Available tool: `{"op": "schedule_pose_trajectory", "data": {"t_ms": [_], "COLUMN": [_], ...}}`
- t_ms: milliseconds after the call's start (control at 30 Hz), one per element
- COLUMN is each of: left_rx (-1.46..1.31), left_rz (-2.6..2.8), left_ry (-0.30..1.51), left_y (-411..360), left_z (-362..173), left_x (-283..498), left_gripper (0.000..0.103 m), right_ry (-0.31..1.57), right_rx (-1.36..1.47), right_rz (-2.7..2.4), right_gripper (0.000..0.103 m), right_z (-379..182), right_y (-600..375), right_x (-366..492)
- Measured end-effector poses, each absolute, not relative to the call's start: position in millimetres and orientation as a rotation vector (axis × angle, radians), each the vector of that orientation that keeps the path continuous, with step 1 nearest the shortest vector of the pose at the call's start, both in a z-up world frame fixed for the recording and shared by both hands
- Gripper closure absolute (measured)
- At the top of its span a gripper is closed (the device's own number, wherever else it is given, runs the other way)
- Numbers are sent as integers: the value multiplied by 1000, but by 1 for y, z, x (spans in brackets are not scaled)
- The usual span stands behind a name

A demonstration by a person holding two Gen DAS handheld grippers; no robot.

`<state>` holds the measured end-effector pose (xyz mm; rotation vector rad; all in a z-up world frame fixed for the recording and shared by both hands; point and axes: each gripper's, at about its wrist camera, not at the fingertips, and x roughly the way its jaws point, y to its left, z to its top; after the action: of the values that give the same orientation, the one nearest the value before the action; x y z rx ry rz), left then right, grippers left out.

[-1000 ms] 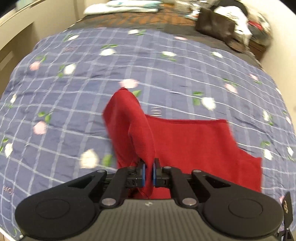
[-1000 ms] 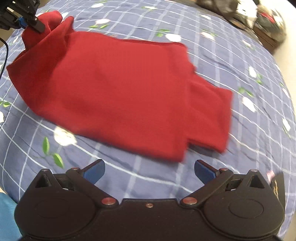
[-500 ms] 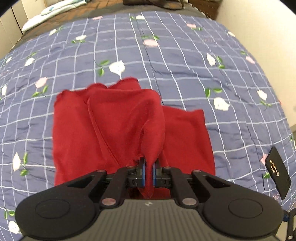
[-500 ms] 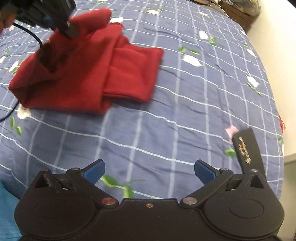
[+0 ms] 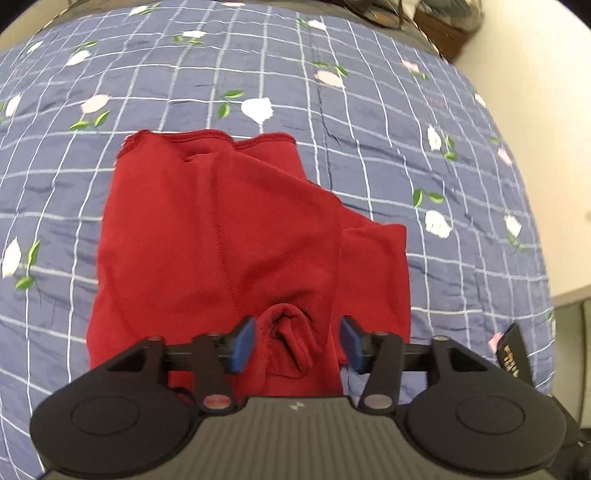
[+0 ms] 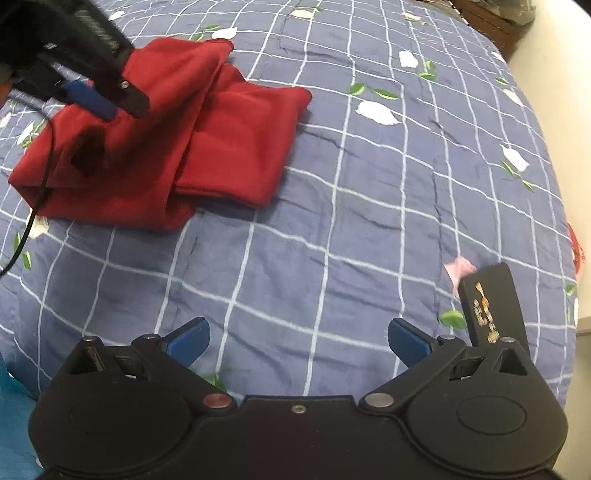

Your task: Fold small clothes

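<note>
**Red garment folded over, both grippers spread**

Around the work: blue checked bedspread (image 5: 369, 155) with white and pink flowers filling both views; cream wall (image 5: 546, 110) along the right edge of the left wrist view; dark furniture and clutter (image 5: 439, 26) at the upper right, too blurred to name; black tag with gold marks (image 6: 487, 306) at the lower right of the right wrist view, just beside the gripper body; black cable (image 6: 37, 206) trailing down the left edge across the cloth and bedspread.

Red garment (image 5: 229, 236) lying on the bedspread at centre of the left wrist view, one layer folded over another, a bunched tip of cloth sitting between the blue pads. Same garment (image 6: 229, 140) at upper left of the right wrist view, partly hidden by the other gripper's black body.

Left gripper (image 5: 297, 341): jaws apart at a moderate width, the bunched cloth loose between them, no pinch visible. Seen too at upper left in the right wrist view (image 6: 110, 99), directly over the garment.

Right gripper (image 6: 298, 341): jaws wide, nothing between them, over bare bedspread well apart from the garment.

Against half a second ago: left jaws then clamped tight on the red cloth, now released. Right jaws wide then as now.
</note>
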<state>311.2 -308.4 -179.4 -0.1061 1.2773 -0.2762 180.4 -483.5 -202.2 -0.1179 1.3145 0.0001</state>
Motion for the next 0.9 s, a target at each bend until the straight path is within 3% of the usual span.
{"op": "schedule_pose_trajectory", "data": {"t_ms": [100, 167, 267, 433, 733, 833, 900], "left_rx": [-160, -186, -234, -259, -222, -195, -190], "left_rz": [-236, -174, -48, 127, 208, 186, 174], "left_ry": [1255, 1240, 1216, 1230, 1270, 1278, 1295], "left_y": [-288, -271, -241, -192, -154, -155, -155], "left_z": [-171, -167, -168, -179, -176, -179, -184], "left_x": [306, 304, 304, 310, 308, 309, 312], "left_gripper": [31, 18, 11, 11, 11, 10, 10], "right_ry": [1315, 1309, 1273, 1210, 1280, 1233, 1245], "right_rx": [-101, -75, 0, 191, 482, 539, 544], "right_rz": [1, 8, 34, 109, 129, 61, 26], "right_gripper": [0, 0, 0, 0, 1, 7, 21], "right_z": [-204, -202, -197, -193, -221, -223, -227], "right_y": [-485, -485, -482, -468, -444, -445, -440], "right_x": [193, 203, 222, 266, 342, 350, 353]}}
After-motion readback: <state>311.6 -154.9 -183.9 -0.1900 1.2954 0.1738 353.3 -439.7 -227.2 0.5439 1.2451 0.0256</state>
